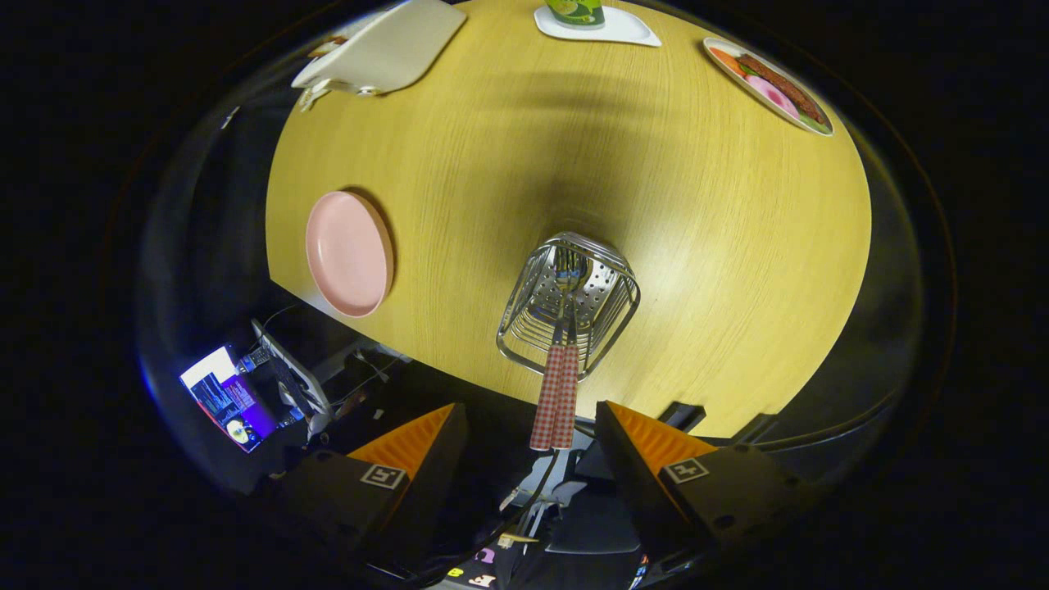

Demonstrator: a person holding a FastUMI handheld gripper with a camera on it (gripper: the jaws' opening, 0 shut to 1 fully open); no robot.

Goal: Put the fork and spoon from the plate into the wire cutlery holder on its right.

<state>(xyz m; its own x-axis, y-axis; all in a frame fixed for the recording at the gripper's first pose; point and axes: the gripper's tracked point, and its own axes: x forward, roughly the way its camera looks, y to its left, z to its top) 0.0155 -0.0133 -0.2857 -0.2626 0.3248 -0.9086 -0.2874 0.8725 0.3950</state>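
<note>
The gripper looks steeply down, and its two fingers stand wide apart. The left finger and the right finger both point forward, and their ribbed inner faces look at each other across a broad gap. Nothing is pressed between them and neither finger touches anything. Each finger has a small square marker on its upper side, a little behind the tip. The two tips are at about the same height, so the gripper sits level and is not rolled to one side. No hand of the person can be made out behind the fingers.
</note>
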